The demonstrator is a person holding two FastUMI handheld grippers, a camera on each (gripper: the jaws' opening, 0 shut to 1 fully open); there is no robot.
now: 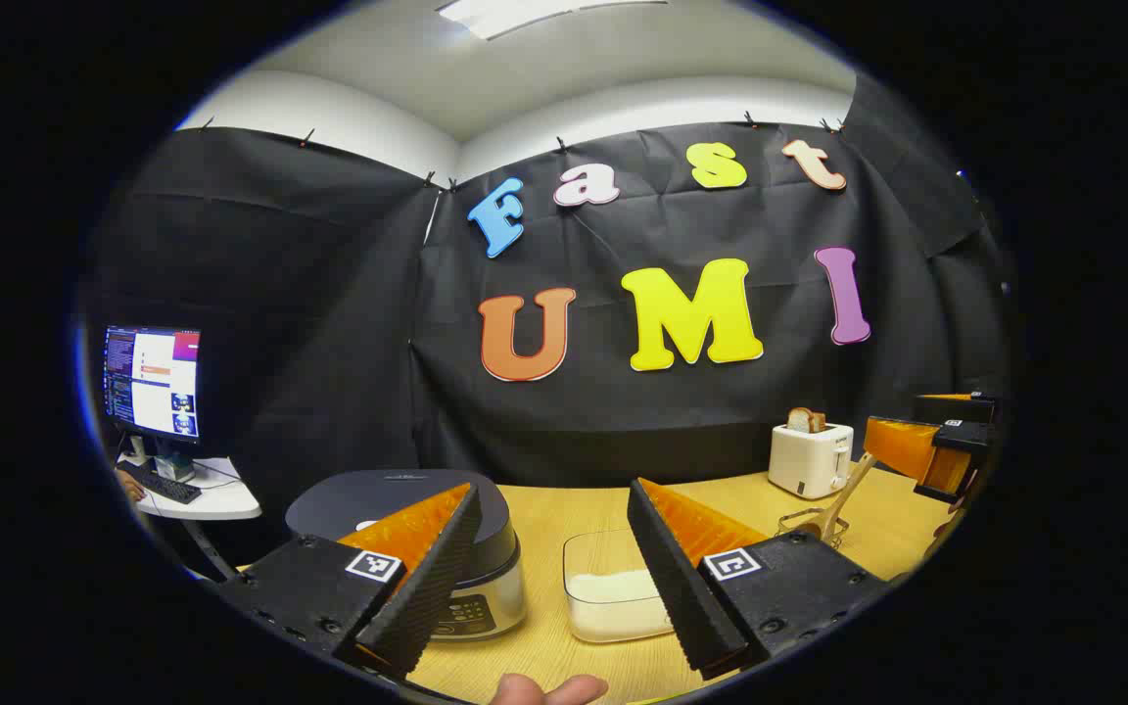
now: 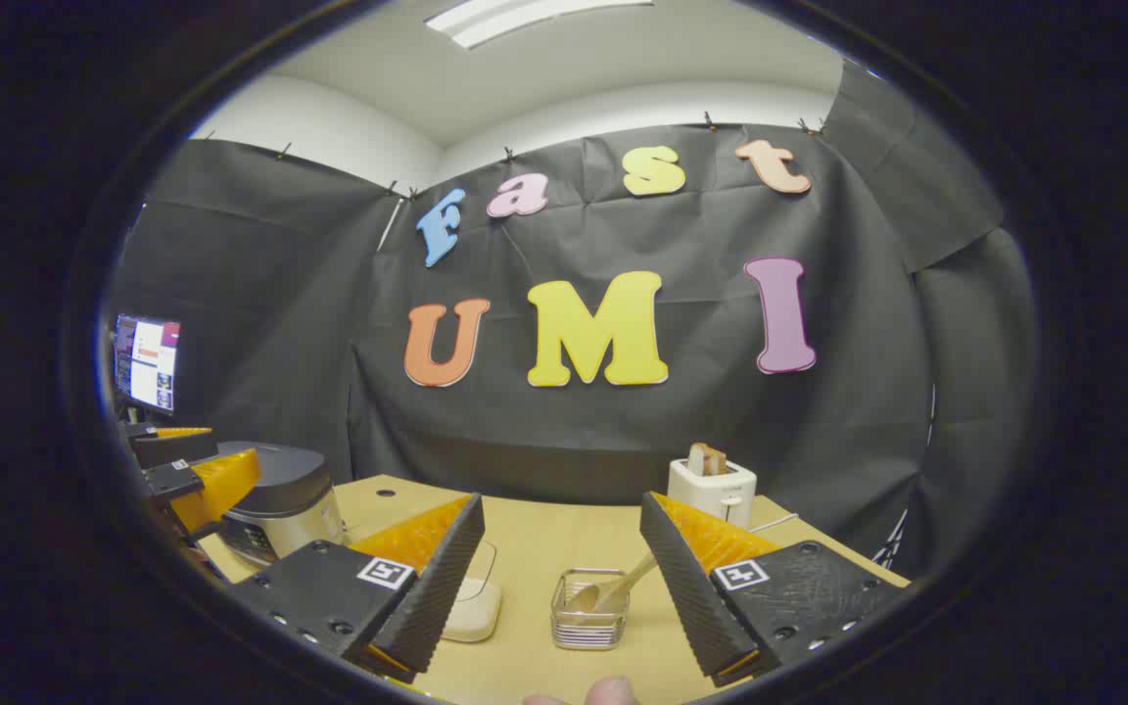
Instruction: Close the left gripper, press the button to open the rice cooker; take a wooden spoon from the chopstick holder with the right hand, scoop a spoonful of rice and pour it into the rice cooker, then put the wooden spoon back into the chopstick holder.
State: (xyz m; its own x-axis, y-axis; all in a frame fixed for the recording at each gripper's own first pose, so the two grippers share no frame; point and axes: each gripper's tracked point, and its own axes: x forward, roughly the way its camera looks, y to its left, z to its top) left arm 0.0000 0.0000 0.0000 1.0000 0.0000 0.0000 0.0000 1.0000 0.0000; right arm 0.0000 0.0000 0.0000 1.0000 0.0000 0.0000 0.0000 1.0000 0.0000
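The first step is judged to be in hand. The left tongs [image 1: 552, 548] are held wide apart and empty over the worktop [image 1: 564, 499], above the closed rice cooker [image 1: 407, 494]; they must be closed before its button is pressed. The right tongs [image 2: 559, 578] are likewise spread and empty, near the chopstick holder [image 2: 589, 612] with the wooden spoon [image 2: 613, 587]. The rice container [image 1: 613, 587] is partly covered, and the button cannot be made out.

Left gripper view: from my left, low over table [image 1: 564, 504], facing wall. Right gripper view: same, farther right. Shared: toaster [image 1: 811, 458], rice cooker [image 2: 280, 499].
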